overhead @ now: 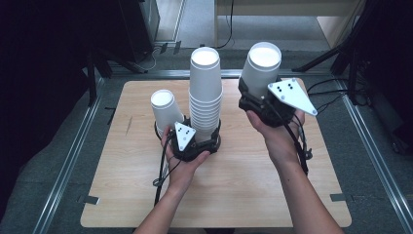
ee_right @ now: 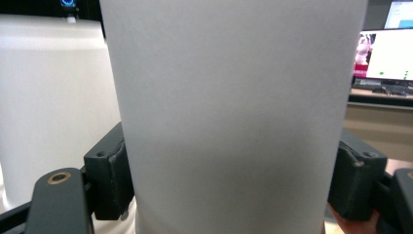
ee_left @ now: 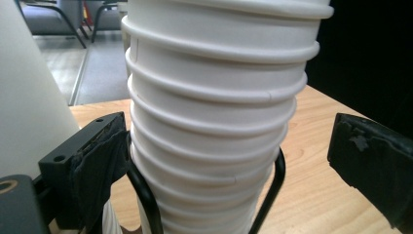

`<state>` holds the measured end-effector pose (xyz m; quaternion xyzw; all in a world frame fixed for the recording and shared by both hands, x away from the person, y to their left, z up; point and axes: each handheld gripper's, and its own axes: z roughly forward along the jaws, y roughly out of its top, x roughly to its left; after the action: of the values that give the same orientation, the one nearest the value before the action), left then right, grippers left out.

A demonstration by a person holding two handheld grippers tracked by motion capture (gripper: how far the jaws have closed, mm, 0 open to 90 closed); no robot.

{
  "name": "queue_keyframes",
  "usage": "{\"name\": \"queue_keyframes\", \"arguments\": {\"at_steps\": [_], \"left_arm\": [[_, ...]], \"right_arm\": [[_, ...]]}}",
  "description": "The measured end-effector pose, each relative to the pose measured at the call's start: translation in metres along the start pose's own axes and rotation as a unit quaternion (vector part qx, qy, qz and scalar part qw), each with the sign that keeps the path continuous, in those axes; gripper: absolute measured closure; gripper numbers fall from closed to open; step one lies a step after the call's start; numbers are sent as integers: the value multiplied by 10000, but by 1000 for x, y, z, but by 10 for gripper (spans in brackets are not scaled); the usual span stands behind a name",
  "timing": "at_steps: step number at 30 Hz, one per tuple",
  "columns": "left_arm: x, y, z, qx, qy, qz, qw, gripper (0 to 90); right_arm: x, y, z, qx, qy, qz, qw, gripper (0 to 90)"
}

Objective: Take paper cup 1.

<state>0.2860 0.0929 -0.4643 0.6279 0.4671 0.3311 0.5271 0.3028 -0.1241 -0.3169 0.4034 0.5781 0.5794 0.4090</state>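
The right tongs gripped an upside-down white paper cup above the desk. The left tongs stood wide around the base of the cup stack, unclamped.

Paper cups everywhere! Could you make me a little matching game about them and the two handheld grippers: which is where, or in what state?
Things:
1. tall stack of cups
2. single cup
3. lifted cup
4. left gripper

States:
A. clamped between the right gripper's jaws, off the table
B. jaws open either side of the stack's base
C. standing in a black wire ring
D. upside down on the table, left of the stack

Pairs: 1-C, 2-D, 3-A, 4-B
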Motion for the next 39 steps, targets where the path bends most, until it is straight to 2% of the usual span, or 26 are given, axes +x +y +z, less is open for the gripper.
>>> {"name": "queue_keyframes", "arguments": {"at_steps": [2, 3, 4, 6, 7, 9, 12, 25, 30, 33, 38, 39], "left_arm": [[1, 0, -2, 23, -35, -33, 10000, 0], [2, -1, -5, 56, -104, -89, 9999, 0], [2, -1, -7, 85, -128, -85, 9998, 0], [3, -4, -12, 97, -184, -13, 9998, 0], [4, -7, -17, 136, -223, 57, 9996, 0], [4, -8, -19, 161, -244, 63, 9996, 0], [7, -13, -27, 216, -313, 62, 9993, 0], [8, -30, -50, 268, -424, 6, 9987, 0], [12, -38, -60, 295, -448, -93, 9985, 0], [13, -40, -62, 364, -429, -22, 9984, 0], [14, -42, -65, 397, -457, -65, 9981, 0], [13, -42, -66, 406, -473, -44, 9980, 0]], "right_arm": [[-1, -5, -2, 22, 6, 23, 10000, 198], [-3, -18, -7, 54, -14, 18, 10000, 198], [-4, -22, -9, 55, -22, 20, 10000, 199], [-5, -27, -12, 59, -32, 10, 10000, 200], [-6, -38, -16, 96, -40, -17, 9999, 200], [-6, -43, -17, 129, -52, -24, 9999, 199], [-7, -62, -24, 233, -68, -126, 9996, 199], [-4, -102, -45, 389, -37, -144, 9991, 199], [-4, -122, -53, 524, -49, -174, 9985, 199], [-6, -130, -57, 576, -51, -170, 9982, 199], [-7, -142, -63, 656, -44, -169, 9977, 198], [-7, -150, -67, 702, -35, -251, 9972, 198]]}}
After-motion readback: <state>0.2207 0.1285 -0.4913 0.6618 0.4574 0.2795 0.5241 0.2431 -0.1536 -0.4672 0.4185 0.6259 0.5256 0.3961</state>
